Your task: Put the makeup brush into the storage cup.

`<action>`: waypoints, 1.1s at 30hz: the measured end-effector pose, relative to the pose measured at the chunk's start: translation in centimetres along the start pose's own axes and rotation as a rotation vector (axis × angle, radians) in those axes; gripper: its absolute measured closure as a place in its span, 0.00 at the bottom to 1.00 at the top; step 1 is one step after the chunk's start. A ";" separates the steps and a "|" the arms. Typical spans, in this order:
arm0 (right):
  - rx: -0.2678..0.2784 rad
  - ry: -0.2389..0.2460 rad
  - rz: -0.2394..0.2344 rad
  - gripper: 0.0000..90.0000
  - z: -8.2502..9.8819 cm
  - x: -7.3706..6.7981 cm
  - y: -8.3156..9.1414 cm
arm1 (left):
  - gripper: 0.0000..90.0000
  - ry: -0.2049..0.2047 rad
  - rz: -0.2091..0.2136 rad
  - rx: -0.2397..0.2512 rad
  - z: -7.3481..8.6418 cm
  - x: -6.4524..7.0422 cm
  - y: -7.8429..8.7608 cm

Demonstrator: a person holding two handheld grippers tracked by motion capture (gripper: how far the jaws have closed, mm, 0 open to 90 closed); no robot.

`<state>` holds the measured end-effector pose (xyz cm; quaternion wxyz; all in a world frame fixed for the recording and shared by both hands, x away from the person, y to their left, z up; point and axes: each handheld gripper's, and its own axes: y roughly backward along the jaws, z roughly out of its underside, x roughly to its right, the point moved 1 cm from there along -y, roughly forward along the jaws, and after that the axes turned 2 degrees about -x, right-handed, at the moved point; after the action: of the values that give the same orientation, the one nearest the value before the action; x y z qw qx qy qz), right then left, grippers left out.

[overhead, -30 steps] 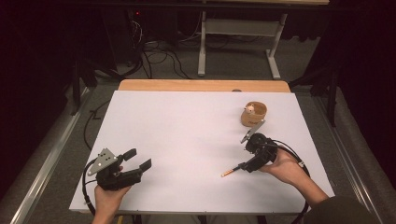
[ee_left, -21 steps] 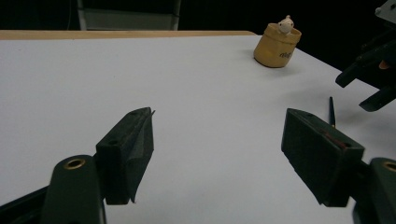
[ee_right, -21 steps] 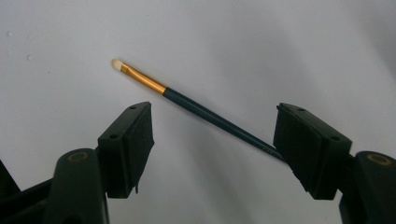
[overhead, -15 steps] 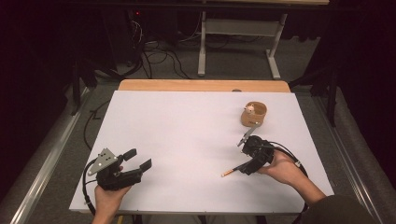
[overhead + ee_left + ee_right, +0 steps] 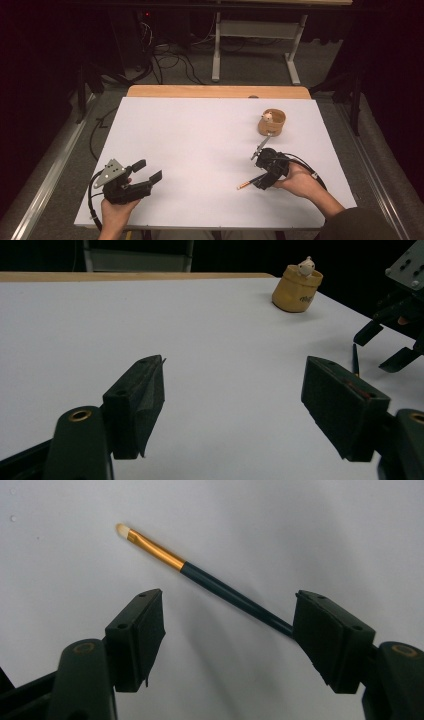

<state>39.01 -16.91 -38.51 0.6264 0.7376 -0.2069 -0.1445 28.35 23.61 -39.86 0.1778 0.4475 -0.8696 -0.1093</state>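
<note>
Looking along the right tongs, we see a thin brush lying flat on the white desk, with its dark handle running under the gap between the two spread jaws and disappearing behind the right-hand jaw. Its gold ferrule and pale bristle tip reach beyond the jaws, clear of both. These tongs are released, with nothing between their pads.

From the high view we find the right tongs at the near right of the desk, held in a hand, and the brush pokes out to their left, its tip just visible. A small tan cup stands farther off on the right, with a little pale figure at its rim. The left tongs hover at the near left, well apart from the brush, jaws released and empty.

The left gripper view gives us what the others do not: the cup seen side-on, with dark markings too small to read. There the left tongs gape over bare desk, while the right tongs are cut off at the frame's edge. A thin dark sliver near them may be the brush, but we cannot tell.
</note>
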 end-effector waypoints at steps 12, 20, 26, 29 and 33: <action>-0.028 0.009 0.009 0.34 -0.2 -0.1 -0.6 | 0.29 0.001 0.000 0.001 0.0 0.0 0.0; -0.052 0.017 0.011 0.35 -0.5 -0.2 -1.2 | 0.29 0.001 -0.001 -0.001 0.0 0.0 0.0; -0.068 0.027 0.012 0.37 -0.7 -0.3 -1.5 | 0.29 0.000 -0.004 0.001 0.0 0.0 0.0; -0.066 0.025 0.010 0.37 -0.7 -0.3 -1.6 | 0.29 0.000 -0.006 0.002 0.0 0.0 0.0; -0.067 0.012 0.012 0.39 -0.7 -0.2 -1.6 | 0.28 0.001 -0.009 0.002 0.0 0.0 0.0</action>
<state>39.35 -15.95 -39.95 0.6530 0.7156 -0.2026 -0.1433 28.37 23.62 -39.84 0.1772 0.4515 -0.8677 -0.1090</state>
